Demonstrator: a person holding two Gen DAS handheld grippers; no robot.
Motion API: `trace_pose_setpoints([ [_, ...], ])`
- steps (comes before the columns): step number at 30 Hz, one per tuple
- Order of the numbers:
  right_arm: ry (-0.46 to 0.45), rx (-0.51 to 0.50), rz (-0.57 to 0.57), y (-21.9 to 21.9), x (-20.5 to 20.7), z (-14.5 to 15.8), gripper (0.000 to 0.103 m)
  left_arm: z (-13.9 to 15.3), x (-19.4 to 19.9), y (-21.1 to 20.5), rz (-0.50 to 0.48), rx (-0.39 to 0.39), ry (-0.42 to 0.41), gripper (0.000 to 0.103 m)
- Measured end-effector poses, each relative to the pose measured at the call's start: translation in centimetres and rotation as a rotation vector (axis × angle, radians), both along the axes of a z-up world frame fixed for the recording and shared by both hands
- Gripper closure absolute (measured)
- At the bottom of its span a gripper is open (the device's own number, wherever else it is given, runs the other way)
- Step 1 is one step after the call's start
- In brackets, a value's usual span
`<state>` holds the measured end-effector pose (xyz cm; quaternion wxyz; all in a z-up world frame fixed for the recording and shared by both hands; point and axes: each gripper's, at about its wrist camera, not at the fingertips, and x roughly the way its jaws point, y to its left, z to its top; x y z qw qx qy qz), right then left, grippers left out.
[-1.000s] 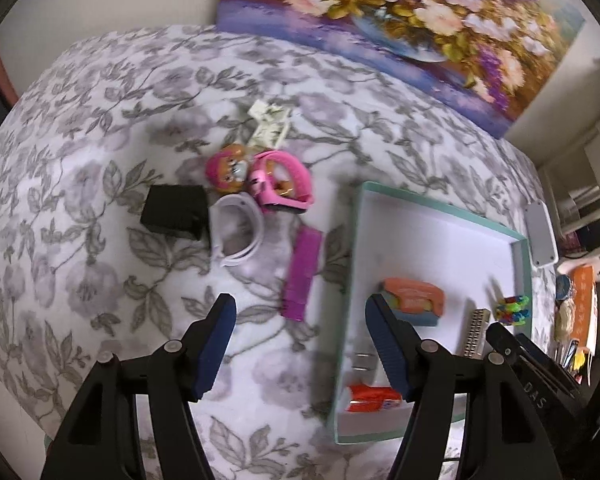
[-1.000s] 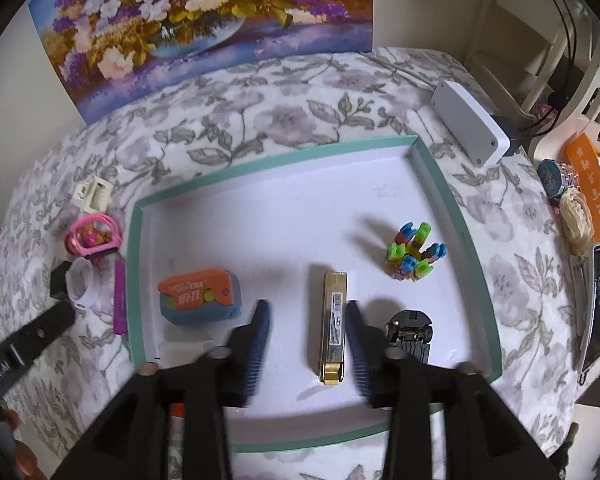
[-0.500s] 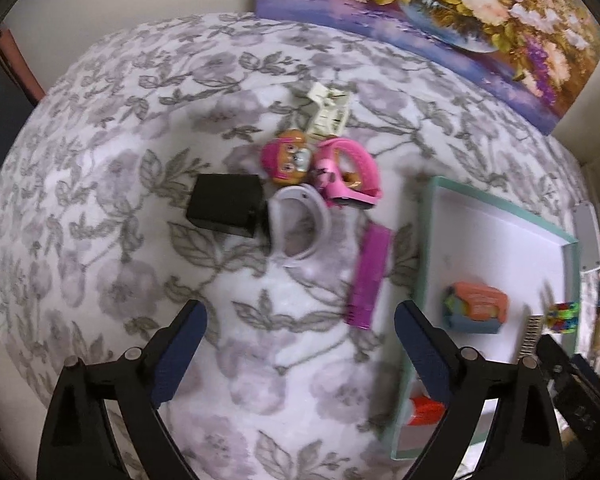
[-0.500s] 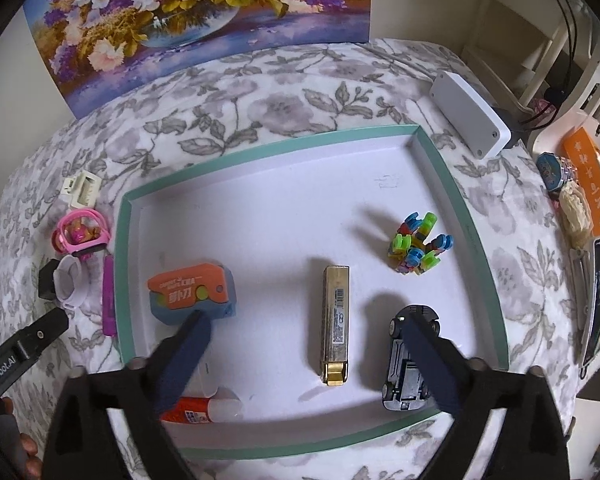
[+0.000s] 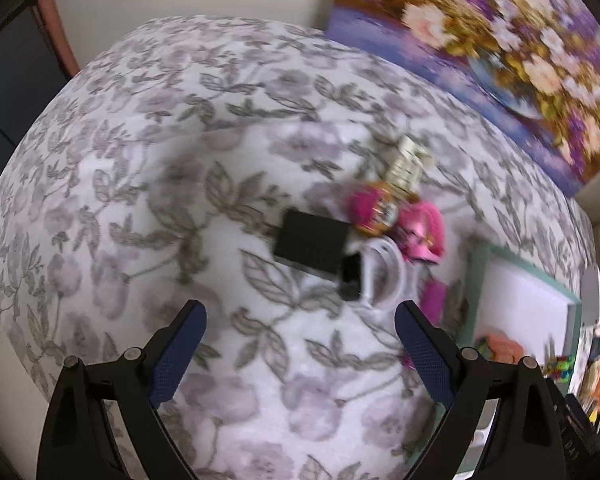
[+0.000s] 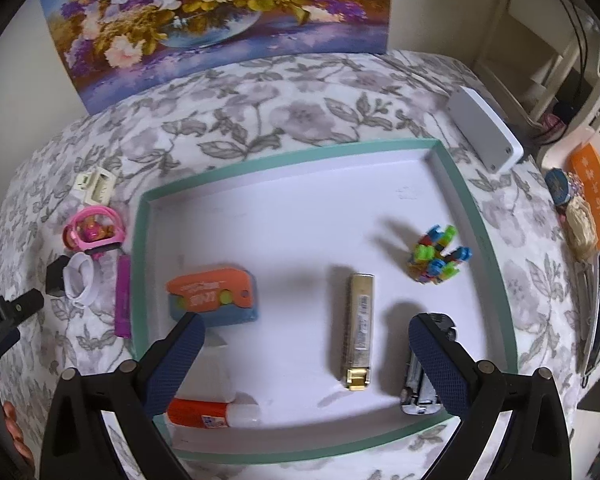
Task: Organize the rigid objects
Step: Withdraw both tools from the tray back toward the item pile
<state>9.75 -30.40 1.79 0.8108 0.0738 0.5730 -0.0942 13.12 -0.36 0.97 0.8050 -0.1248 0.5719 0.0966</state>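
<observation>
While both pairs of tongs hang over the floral-covered tabletop (image 6: 300,96), each stands with its jaws wide apart and nothing between them. The right tongs' (image 6: 306,354) jaws have just been opening; they hover above the near half of the teal-rimmed tray (image 6: 472,208). Inside the tray, the gold bar (image 6: 360,330) lies between the two jaws but untouched, its long axis running near to far, with the capped gold end toward the near rim. Right of it, the dark toy car (image 6: 420,384) lies partly behind the right jaw, also lengthwise near to far. The orange-and-blue toy (image 6: 214,296) sits left of centre, long axis left to right. The glue stick (image 6: 212,416) lies at the near left corner, white cap pointing right. The block cluster (image 6: 438,256) stands toward the right wall.

The left tongs (image 5: 300,346) hover over bare cloth left of the tray; their view is blurred. Beyond them lie the black box (image 5: 312,246), the white band (image 5: 384,276), the pink watch (image 5: 424,232) and the purple bar (image 6: 123,296), whose long axis runs near to far beside the tray's left wall.
</observation>
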Motion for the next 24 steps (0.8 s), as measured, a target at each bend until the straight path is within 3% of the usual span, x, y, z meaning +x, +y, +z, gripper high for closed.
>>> trace_pose_setpoints([
  [9,-0.014,0.011,0.061,4.5,1.5,-0.1,0.000,0.3,0.9,3.9,0.067,-0.020,-0.001,0.008],
  [15,-0.049,0.034,0.163,10.1,2.9,0.0,0.000,-0.5,1.4,5.7,0.117,-0.062,0.019,0.008],
  [24,-0.077,0.086,0.282,16.4,4.8,-0.9,0.000,-1.7,3.1,6.2,0.111,-0.085,0.039,0.008],
])
